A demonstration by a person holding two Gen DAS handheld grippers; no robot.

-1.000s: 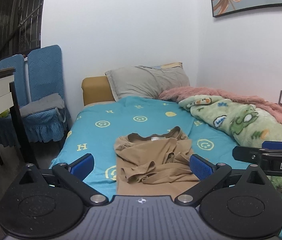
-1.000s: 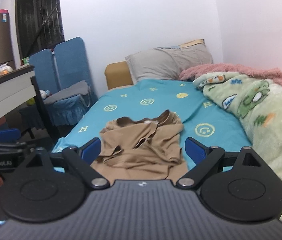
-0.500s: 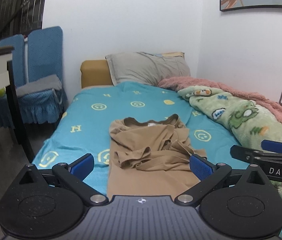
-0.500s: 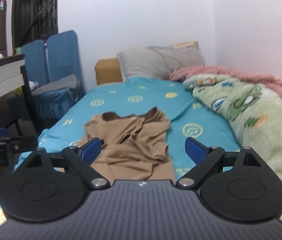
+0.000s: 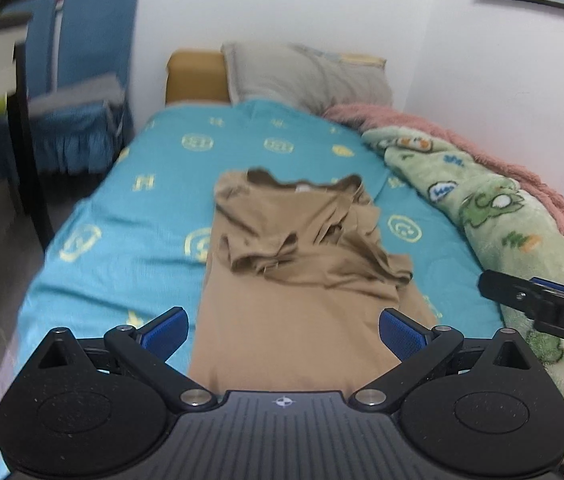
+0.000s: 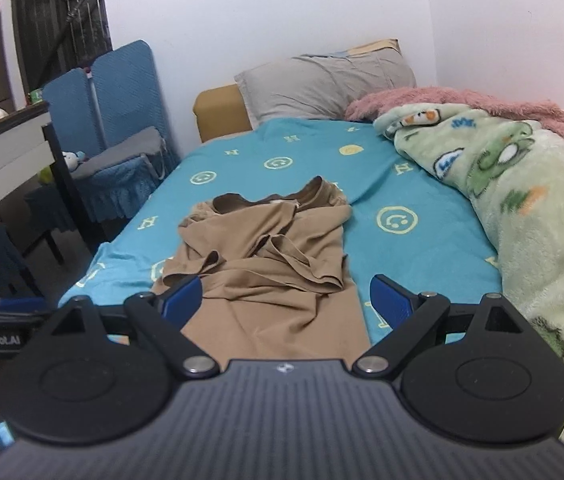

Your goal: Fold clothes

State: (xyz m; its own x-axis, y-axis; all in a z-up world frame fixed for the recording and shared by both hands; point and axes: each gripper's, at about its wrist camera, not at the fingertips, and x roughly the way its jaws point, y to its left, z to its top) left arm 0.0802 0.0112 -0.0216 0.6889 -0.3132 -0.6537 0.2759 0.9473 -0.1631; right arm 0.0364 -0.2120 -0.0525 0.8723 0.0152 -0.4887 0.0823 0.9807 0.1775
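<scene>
The left gripper has tipped down and closer — the tan shirt fills more of its view.

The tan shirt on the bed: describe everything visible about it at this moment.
The tan shirt is a plain, soft knit garment lying on the teal bedsheet, neckline toward the grey pillow. Both sleeves are folded inward over the chest and lie rumpled; the lower body runs smooth toward the cameras, its hem hidden behind the gripper bodies. The left gripper and right gripper are both open, with no fabric pinched. It lies apart from the green blanket.
</scene>
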